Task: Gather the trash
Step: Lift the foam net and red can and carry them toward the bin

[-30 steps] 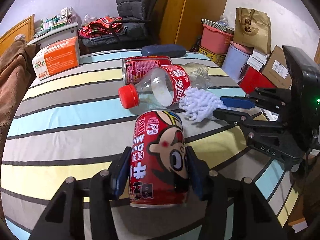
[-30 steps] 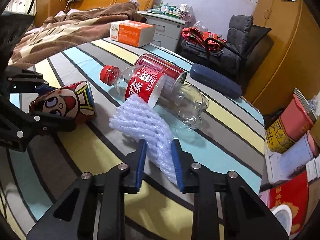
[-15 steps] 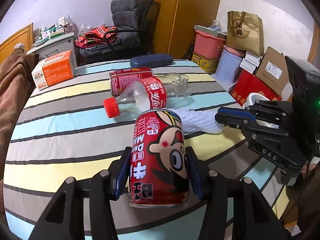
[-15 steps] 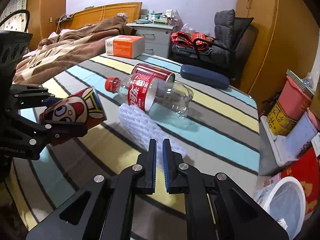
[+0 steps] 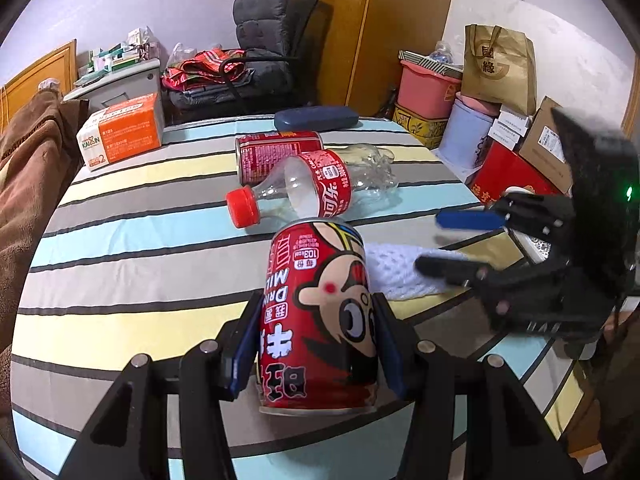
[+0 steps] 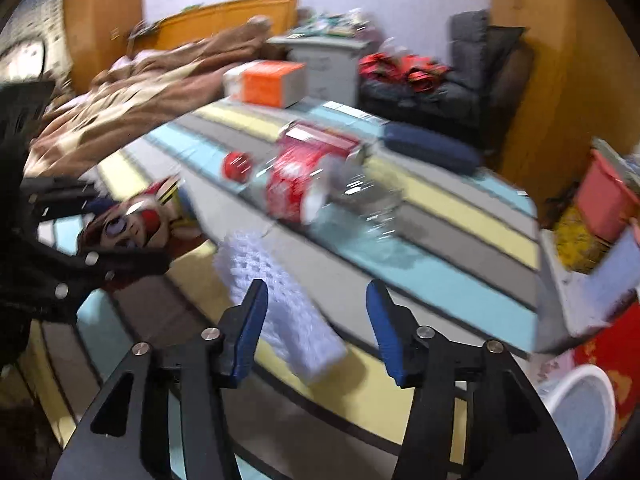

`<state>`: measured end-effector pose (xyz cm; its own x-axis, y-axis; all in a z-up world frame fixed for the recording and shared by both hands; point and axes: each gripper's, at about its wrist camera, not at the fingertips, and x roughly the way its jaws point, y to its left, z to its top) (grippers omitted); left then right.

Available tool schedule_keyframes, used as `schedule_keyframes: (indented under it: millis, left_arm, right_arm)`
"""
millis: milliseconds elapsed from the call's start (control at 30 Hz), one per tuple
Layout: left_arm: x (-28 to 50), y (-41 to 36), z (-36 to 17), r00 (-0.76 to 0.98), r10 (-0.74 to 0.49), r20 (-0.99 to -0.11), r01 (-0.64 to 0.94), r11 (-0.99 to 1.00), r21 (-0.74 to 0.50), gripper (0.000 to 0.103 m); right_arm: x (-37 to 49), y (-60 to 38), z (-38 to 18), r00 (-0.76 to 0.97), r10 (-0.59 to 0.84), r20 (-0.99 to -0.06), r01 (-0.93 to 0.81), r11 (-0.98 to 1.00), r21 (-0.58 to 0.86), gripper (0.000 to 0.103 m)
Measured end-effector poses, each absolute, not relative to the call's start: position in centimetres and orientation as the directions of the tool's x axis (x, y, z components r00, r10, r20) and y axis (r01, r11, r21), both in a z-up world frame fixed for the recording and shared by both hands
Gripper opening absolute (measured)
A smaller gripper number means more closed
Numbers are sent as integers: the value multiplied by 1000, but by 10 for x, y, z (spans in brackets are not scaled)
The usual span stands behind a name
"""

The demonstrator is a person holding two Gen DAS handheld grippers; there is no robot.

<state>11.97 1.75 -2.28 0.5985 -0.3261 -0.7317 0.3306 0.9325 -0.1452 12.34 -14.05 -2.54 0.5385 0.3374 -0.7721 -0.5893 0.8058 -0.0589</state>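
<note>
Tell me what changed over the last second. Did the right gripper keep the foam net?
No. The right gripper was shut on the white foam net half a second ago; its jaws now stand wide open and the net lies loose on the striped bed. The left gripper stays clamped on the cartoon milk can. The cola bottle and the second can have not moved.

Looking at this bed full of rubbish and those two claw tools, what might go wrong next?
1. The left gripper pinches the cartoon can only near its base, so it might tip out or dent.
2. The right gripper is open and blurred with motion; the white foam net lies loose on the bed, and a hurried grab may miss it.
3. The bottle and second can lie on their sides and may roll if bumped.
</note>
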Motion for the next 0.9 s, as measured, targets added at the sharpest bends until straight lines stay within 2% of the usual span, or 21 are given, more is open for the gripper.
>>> schedule_keyframes:
  millis: [200,267,333,367,433,500,900]
  left_arm:
    - [121,21,-26,594,-315,-740,320,937,-142,55]
    - [120,22,-25,595,-315,-740,318,937,-143,55]
    - [119,21,-24,596,-313,-739,318,938,-140,55]
    - [119,20,-24,597,-313,-738,320,937,-139,55]
    - [118,18,-22,598,-313,-738,323,937,-136,55]
    - [116,15,-21,600,-315,-735,329,935,-132,55]
    - [101,-22,1,614,-356,-705,403,909,-108,55]
  right_arm:
    - [117,-123,-42,439,361,-823,-662,749,-25,53]
    - [114,-120,-44,471,314,-824,-650,755,-84,53]
    - [115,-122,-43,470,323,-821,-638,768,-63,53]
    - [114,-125,-42,471,337,-815,-630,775,-44,52]
    - [112,-129,-39,489,339,-804,-611,790,-39,37]
    - [110,-133,-38,499,331,-801,-596,802,-40,32]
    - [86,-178,-11,601,325,-730,-489,872,-14,30]
